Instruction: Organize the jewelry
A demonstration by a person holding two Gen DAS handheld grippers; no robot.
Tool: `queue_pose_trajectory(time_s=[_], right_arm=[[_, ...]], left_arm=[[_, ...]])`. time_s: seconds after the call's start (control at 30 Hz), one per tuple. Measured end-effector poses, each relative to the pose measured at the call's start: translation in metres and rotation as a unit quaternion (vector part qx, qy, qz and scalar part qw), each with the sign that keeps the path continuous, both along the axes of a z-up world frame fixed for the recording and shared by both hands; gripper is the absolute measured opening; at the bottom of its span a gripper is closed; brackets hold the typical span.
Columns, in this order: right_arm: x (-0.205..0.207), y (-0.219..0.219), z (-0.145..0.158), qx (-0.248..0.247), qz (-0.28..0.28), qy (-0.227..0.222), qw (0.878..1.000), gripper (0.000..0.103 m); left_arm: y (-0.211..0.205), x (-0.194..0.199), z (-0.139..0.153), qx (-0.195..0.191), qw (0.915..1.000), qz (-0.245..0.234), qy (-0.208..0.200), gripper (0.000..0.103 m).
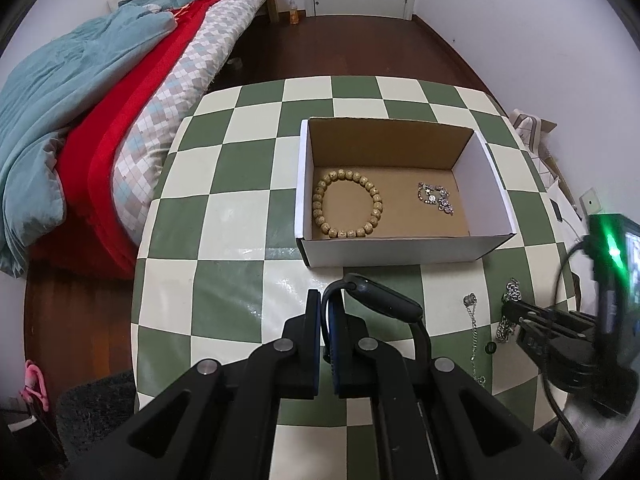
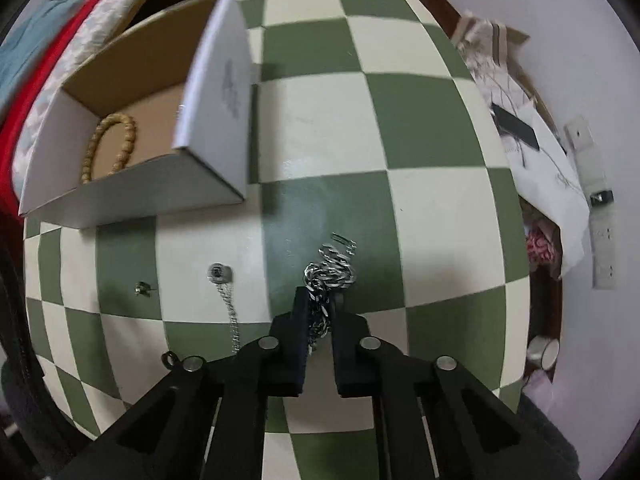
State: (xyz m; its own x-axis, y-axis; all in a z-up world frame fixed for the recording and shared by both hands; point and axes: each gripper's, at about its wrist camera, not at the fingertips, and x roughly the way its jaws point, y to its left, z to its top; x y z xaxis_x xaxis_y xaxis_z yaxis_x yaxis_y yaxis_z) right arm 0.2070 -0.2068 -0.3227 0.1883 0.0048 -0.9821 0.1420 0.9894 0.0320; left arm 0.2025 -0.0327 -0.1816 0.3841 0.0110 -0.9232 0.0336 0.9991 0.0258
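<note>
The left tool [image 1: 327,320] is closed on the strap of a dark smartwatch [image 1: 386,300], which it holds just above the checkered surface [image 1: 240,184], in front of the open cardboard box [image 1: 400,254]. Inside the box lie a wooden bead bracelet [image 1: 347,204] on the left and a small silver crystal piece [image 1: 435,198] on the right, well apart. The right tool [image 2: 320,312] has its jaws nearly together around a twisted silver chain [image 2: 330,272], whose bunched end sticks out beyond the fingertips over a green square. Just left of it a thin silver necklace [image 2: 228,300] with a round pendant lies on the surface, and a small earring [image 2: 141,289] lies farther left.
</note>
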Motion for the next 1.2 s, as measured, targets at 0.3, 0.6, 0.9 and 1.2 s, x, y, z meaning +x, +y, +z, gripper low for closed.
queue_pose_trajectory(time_s=[0.3,0.6,0.9,1.2], right_arm=[[-0.027,-0.002,0.068,0.071,-0.005,-0.078,0.994,0.007],[-0.002,0.034,0.153,0.086,0.036,-0.157,0.983,0.006],[0.058,0.042,0.157,0.117,0.040,-0.155,0.980,0.006],[0.087,0.033,0.098,0.167,0.024,-0.061,0.984,0.007]], left_arm=[[0.006,0.004,0.014,-0.011,0.9999,0.004,-0.010,0.001],[0.004,0.029,0.051,-0.016,0.9988,-0.002,-0.047,0.001],[0.007,0.082,0.048,-0.030,0.9991,-0.004,-0.031,0.002],[0.004,0.107,0.014,-0.043,0.9987,-0.004,0.026,0.032]])
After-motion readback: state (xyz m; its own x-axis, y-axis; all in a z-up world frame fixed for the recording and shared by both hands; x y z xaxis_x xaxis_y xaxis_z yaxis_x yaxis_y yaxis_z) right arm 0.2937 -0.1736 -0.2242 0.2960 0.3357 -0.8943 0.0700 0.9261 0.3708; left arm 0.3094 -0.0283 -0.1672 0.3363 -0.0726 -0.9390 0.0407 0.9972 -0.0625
